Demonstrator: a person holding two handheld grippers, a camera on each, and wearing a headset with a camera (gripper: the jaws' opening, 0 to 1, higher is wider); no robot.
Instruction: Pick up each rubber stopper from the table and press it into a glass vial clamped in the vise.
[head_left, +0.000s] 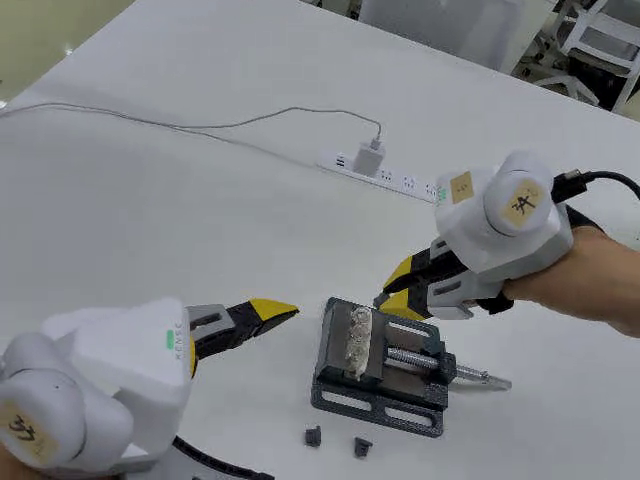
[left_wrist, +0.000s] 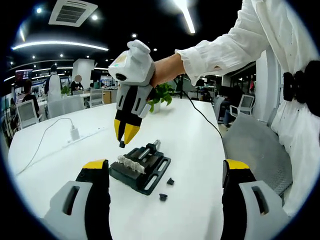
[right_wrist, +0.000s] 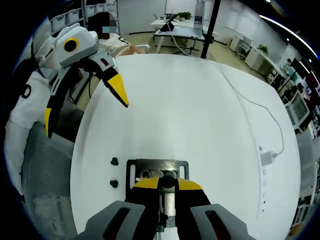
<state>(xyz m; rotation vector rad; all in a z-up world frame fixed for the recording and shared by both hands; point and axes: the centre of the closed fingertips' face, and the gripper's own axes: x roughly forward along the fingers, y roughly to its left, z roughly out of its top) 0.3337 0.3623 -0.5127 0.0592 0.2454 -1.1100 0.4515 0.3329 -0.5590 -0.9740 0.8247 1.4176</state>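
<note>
A small dark vise (head_left: 340, 395) stands on the white table with a row of clear glass vials (head_left: 358, 338) clamped in it. My right gripper (head_left: 388, 293) hovers just above the vise's far side, shut on a dark rubber stopper (right_wrist: 167, 181) over the vise (right_wrist: 150, 166). Two more stoppers (head_left: 313, 436) (head_left: 362, 446) lie on the table in front of the vise. My left gripper (head_left: 262, 316) hangs left of the vise, apart from it. Its jaws stand wide open with nothing between them, and the vise (left_wrist: 150, 177) lies ahead.
A white power strip (head_left: 395, 180) with a plugged-in charger (head_left: 368, 158) and its cable lies farther back on the table (head_left: 150, 200). Chairs stand beyond the table's far edge. A person's white sleeve (left_wrist: 225, 45) reaches in from the right.
</note>
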